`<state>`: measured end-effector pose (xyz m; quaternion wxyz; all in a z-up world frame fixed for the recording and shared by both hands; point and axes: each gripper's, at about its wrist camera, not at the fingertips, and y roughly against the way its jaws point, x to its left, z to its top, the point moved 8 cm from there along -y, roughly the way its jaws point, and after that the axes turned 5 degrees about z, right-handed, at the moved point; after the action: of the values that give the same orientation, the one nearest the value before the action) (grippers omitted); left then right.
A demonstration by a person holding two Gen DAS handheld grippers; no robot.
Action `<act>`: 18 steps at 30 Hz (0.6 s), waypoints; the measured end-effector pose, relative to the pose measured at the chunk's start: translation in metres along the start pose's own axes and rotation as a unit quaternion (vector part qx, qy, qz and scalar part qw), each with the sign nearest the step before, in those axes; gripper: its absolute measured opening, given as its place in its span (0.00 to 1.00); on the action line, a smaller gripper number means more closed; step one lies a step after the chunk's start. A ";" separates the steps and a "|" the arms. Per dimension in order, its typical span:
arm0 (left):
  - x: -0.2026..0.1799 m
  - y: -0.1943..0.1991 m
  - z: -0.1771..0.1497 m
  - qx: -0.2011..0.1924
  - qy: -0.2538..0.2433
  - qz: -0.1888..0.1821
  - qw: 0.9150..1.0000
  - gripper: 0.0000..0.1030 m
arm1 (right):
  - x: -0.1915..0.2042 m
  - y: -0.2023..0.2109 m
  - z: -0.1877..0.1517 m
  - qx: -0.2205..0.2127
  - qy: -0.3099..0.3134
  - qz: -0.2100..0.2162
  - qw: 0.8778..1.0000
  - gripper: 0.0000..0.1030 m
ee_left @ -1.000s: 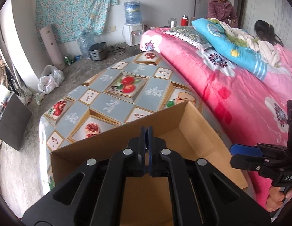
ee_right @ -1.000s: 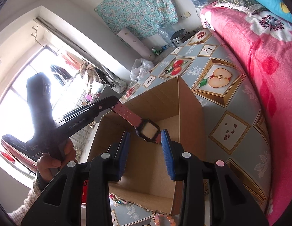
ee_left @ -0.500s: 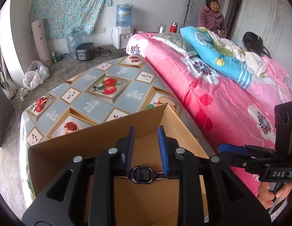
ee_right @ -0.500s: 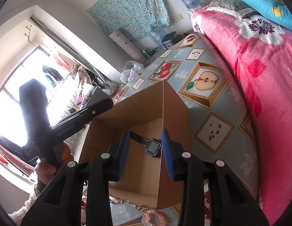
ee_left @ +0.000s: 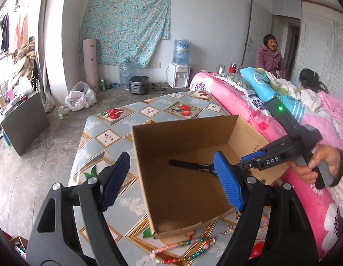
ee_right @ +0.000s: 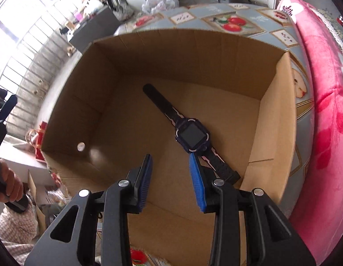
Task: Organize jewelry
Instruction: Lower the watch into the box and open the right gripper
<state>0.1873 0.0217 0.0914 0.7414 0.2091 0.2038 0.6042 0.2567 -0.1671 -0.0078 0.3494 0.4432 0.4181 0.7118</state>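
Watch (ee_right: 191,134) down flat on the floor of the open cardboard box (ee_right: 280,115), face up, strap running from the far-left toward the near-right corner — already stowed, by the look of it. Left gripper (ee_left: 171,178) just been opening, now spread wide with nothing between the pads, straddling the box's near-left wall: one finger outside over the tablecloth, the other over the box interior. Right gripper (ee_right: 172,180) part open above the box, pointing steeply down, nothing held; right fingertip just over the near strap, contact impossible to judge. Still waiting on the fruit-print tablecloth (ee_left: 118,137), near side of the box: a multicoloured bead necklace (ee_left: 182,245), pink beads and a small metal piece to its right. Likely next step — fetching one of these. To do it well: lift both grippers clear of the box walls first, so the light cardboard does not get dragged or tipped. Come down on the bead strand from above with fingers across it, not along it, and pinch a bunched part rather than a single bead, since round beads tend to squirt out. Raise slowly so the dangling ends do not snag the torn near rim. Release low inside, away from the watch.
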 end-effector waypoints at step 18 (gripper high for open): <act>0.124 -0.002 -0.115 0.045 0.132 0.003 0.990 0.72 | -0.009 -0.079 0.020 0.178 0.112 -0.152 0.966 0.39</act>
<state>0.1483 0.1506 -0.0113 0.6963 0.1610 0.3259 0.6188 0.2887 -0.1374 -0.0772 0.3201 0.3466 0.6371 0.6095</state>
